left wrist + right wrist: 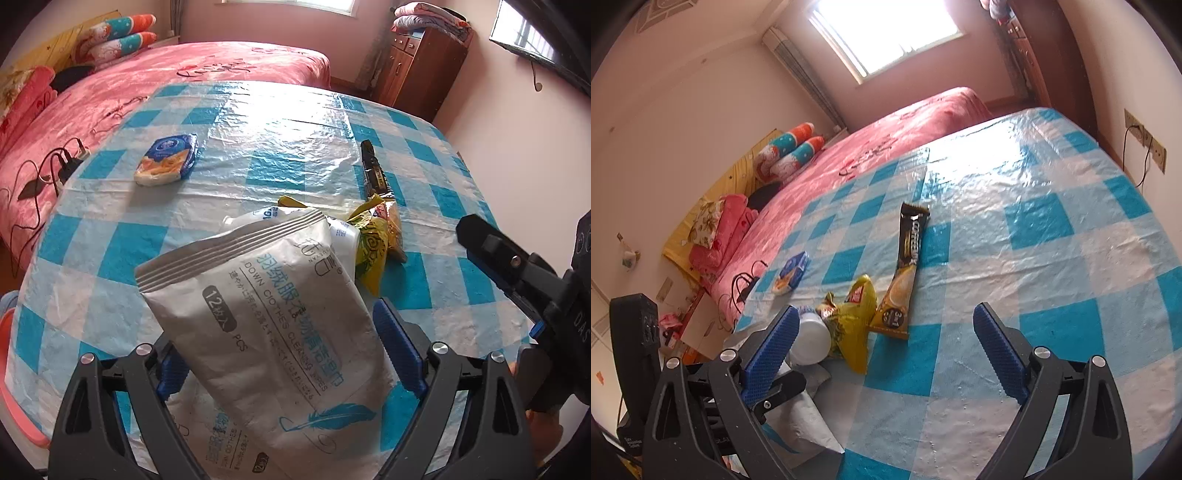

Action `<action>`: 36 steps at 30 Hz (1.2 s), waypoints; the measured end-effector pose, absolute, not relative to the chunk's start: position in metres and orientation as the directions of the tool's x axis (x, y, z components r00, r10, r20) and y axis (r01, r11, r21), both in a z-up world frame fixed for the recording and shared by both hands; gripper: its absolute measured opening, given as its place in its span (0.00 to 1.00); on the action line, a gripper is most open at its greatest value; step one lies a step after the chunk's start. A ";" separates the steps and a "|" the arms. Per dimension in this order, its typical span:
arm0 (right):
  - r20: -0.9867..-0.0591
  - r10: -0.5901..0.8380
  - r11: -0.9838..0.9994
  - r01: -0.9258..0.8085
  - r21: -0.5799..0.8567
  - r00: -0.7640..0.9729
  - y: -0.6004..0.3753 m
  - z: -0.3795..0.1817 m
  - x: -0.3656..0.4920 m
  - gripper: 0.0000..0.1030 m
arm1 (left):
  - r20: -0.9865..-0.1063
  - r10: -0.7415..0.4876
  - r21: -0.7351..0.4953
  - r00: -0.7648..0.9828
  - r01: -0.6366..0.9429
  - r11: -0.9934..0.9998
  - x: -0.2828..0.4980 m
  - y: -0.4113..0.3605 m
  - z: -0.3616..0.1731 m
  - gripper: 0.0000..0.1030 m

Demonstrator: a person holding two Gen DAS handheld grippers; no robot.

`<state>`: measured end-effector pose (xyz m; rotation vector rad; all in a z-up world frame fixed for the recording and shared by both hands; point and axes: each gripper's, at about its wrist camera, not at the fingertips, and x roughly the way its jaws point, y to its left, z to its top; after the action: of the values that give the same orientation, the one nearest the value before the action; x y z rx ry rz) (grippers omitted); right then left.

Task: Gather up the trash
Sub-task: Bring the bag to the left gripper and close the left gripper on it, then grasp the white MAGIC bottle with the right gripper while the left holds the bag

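A grey wipes pouch (258,314) lies tilted between the fingers of my left gripper (277,332), over the left pad and along the right one; the jaws stand wide and do not pinch it. A second pouch (221,435) lies under it. Beyond are a white container (810,341), a crumpled yellow wrapper (373,236) (849,321), a black-and-gold coffee sachet (375,171) (908,266) and a blue snack pack (166,158) (792,273). My right gripper (886,350) is open over the cloth with nothing between its fingers, just right of the yellow wrapper.
Everything lies on a table with a blue-and-white checked plastic cloth (277,166). A pink bed (147,85) with cables and a charger (62,166) borders it at the left. A wooden cabinet (417,70) stands at the back. A pink rim (11,369) shows at the near left.
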<state>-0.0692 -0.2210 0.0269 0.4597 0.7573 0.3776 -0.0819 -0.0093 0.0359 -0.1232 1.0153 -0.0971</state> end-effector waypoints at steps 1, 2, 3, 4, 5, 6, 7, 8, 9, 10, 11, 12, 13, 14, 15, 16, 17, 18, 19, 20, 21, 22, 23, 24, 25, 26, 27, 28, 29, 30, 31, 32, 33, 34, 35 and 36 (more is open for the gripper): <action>-0.573 0.483 0.838 -0.161 0.521 0.662 -0.220 0.025 -0.068 0.91 | -0.839 -0.137 -0.148 0.527 0.022 0.989 -0.083 -0.009 0.036 0.85; -0.582 0.483 0.841 -0.160 0.518 0.654 -0.218 0.024 -0.067 0.91 | -0.837 -0.138 -0.150 0.530 0.021 0.988 -0.083 -0.009 0.035 0.84; -0.589 0.483 0.842 -0.159 0.515 0.649 -0.217 0.022 -0.065 0.91 | -0.835 -0.137 -0.150 0.532 0.019 0.989 -0.084 -0.008 0.035 0.80; -0.597 0.482 0.844 -0.157 0.513 0.641 -0.216 0.020 -0.064 0.91 | -0.834 -0.134 -0.148 0.535 0.018 0.989 -0.084 -0.008 0.035 0.76; -0.605 0.482 0.846 -0.155 0.510 0.634 -0.214 0.018 -0.063 0.91 | -0.833 -0.133 -0.147 0.538 0.017 0.989 -0.084 -0.009 0.035 0.74; -0.610 0.482 0.847 -0.155 0.509 0.629 -0.213 0.016 -0.061 0.91 | -0.830 -0.134 -0.149 0.541 0.017 0.989 -0.084 -0.008 0.035 0.70; -0.617 0.481 0.849 -0.155 0.506 0.623 -0.212 0.015 -0.060 0.91 | -0.828 -0.137 -0.152 0.544 0.018 0.988 -0.084 -0.008 0.035 0.66; -0.621 0.481 0.850 -0.156 0.503 0.619 -0.210 0.014 -0.060 0.91 | -0.825 -0.141 -0.156 0.547 0.019 0.988 -0.084 -0.007 0.035 0.64; -0.623 0.481 0.851 -0.156 0.502 0.617 -0.209 0.014 -0.059 0.91 | -0.823 -0.144 -0.160 0.550 0.019 0.987 -0.084 -0.006 0.036 0.60; -0.624 0.481 0.851 -0.157 0.501 0.615 -0.207 0.014 -0.059 0.91 | -0.821 -0.149 -0.165 0.552 0.020 0.986 -0.084 -0.005 0.036 0.57; -0.625 0.484 0.851 -0.161 0.501 0.612 -0.205 0.013 -0.058 0.91 | -0.819 -0.153 -0.170 0.553 0.020 0.985 -0.084 -0.005 0.036 0.56; -0.626 0.485 0.851 -0.164 0.499 0.610 -0.202 0.013 -0.057 0.91 | -0.817 -0.159 -0.176 0.555 0.022 0.984 -0.084 -0.004 0.037 0.55; -0.628 0.486 0.851 -0.168 0.497 0.608 -0.200 0.013 -0.057 0.91 | -0.815 -0.164 -0.182 0.555 0.023 0.983 -0.084 -0.003 0.037 0.54; -0.629 0.486 0.853 -0.172 0.493 0.607 -0.197 0.012 -0.056 0.91 | -0.813 -0.170 -0.189 0.557 0.025 0.982 -0.084 -0.002 0.037 0.53; -0.630 0.485 0.854 -0.173 0.491 0.607 -0.196 0.012 -0.055 0.91 | -0.810 -0.178 -0.196 0.558 0.027 0.980 -0.085 0.000 0.037 0.50; -0.632 0.483 0.856 -0.174 0.487 0.607 -0.193 0.011 -0.054 0.91 | -0.809 -0.185 -0.203 0.558 0.030 0.979 -0.084 0.001 0.038 0.48; -0.634 0.481 0.858 -0.175 0.484 0.605 -0.190 0.010 -0.053 0.91 | -0.808 -0.195 -0.212 0.556 0.035 0.977 -0.085 0.002 0.038 0.47; -0.636 0.481 0.858 -0.175 0.483 0.604 -0.190 0.009 -0.053 0.91 | -0.807 -0.206 -0.220 0.553 0.042 0.975 -0.085 0.003 0.039 0.45; -0.636 0.483 0.857 -0.177 0.483 0.602 -0.188 0.009 -0.053 0.90 | -0.806 -0.213 -0.224 0.552 0.048 0.973 -0.085 0.004 0.040 0.43; -0.637 0.486 0.857 -0.181 0.483 0.599 -0.186 0.008 -0.052 0.83 | -0.805 -0.220 -0.228 0.552 0.055 0.972 -0.085 0.005 0.040 0.43; -0.639 0.487 0.857 -0.183 0.483 0.596 -0.185 0.008 -0.052 0.80 | -0.803 -0.223 -0.231 0.553 0.057 0.971 -0.086 0.006 0.040 0.42; -0.641 0.487 0.857 -0.184 0.481 0.594 -0.184 0.007 -0.051 0.76 | -0.800 -0.228 -0.236 0.555 0.058 0.970 -0.087 0.008 0.041 0.42; -0.645 0.486 0.859 -0.186 0.477 0.590 -0.181 0.006 -0.050 0.73 | -0.798 -0.232 -0.241 0.556 0.059 0.969 -0.087 0.010 0.042 0.42; -0.648 0.485 0.860 -0.188 0.474 0.587 -0.180 0.006 -0.050 0.70 | -0.796 -0.237 -0.245 0.557 0.061 0.968 -0.088 0.011 0.042 0.41; -0.650 0.487 0.861 -0.194 0.471 0.584 -0.178 0.006 -0.049 0.65 | -0.793 -0.240 -0.248 0.560 0.064 0.967 -0.089 0.012 0.043 0.40; -0.650 0.489 0.861 -0.200 0.468 0.582 -0.176 0.006 -0.049 0.60 | -0.789 -0.245 -0.252 0.564 0.066 0.965 -0.090 0.014 0.045 0.40; -0.650 0.489 0.861 -0.205 0.465 0.582 -0.175 0.006 -0.049 0.58 | -0.785 -0.248 -0.257 0.568 0.067 0.964 -0.091 0.016 0.046 0.39; -0.653 0.486 0.864 -0.209 0.458 0.581 -0.174 0.006 -0.049 0.55 | -0.782 -0.251 -0.260 0.571 0.067 0.963 -0.092 0.017 0.048 0.39; -0.657 0.480 0.869 -0.213 0.446 0.581 -0.172 0.006 -0.049 0.52 | -0.779 -0.254 -0.264 0.573 0.068 0.962 -0.093 0.019 0.049 0.39; -0.662 0.473 0.874 -0.217 0.434 0.582 -0.169 0.006 -0.049 0.50 | -0.777 -0.256 -0.266 0.574 0.069 0.962 -0.093 0.021 0.050 0.39; -0.663 0.470 0.877 -0.221 0.427 0.582 -0.167 0.006 -0.049 0.48 | -0.776 -0.257 -0.268 0.576 0.069 0.961 -0.094 0.023 0.051 0.39; -0.664 0.472 0.877 -0.231 0.423 0.580 -0.164 0.007 -0.049 0.46 | -0.774 -0.259 -0.270 0.578 0.069 0.960 -0.094 0.025 0.051 0.39; -0.663 0.476 0.875 -0.236 0.423 0.577 -0.163 0.006 -0.049 0.45 | -0.772 -0.261 -0.273 0.579 0.069 0.960 -0.094 0.027 0.052 0.39; -0.664 0.478 0.875 -0.242 0.420 0.575 -0.160 0.006 -0.049 0.43 | -0.770 -0.263 -0.275 0.581 0.070 0.959 -0.094 0.029 0.052 0.39; -0.665 0.478 0.875 -0.245 0.417 0.575 -0.157 0.007 -0.049 0.43 | -0.767 -0.265 -0.278 0.584 0.070 0.958 -0.095 0.032 0.053 0.39; -0.665 0.480 0.874 -0.253 0.414 0.572 -0.154 0.007 -0.049 0.41 | -0.764 -0.266 -0.282 0.587 0.067 0.957 -0.095 0.034 0.054 0.39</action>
<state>-0.0485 -0.1543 0.0074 0.2877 0.8615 0.4368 -0.0950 0.0344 0.0537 -0.2330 0.9246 -0.1962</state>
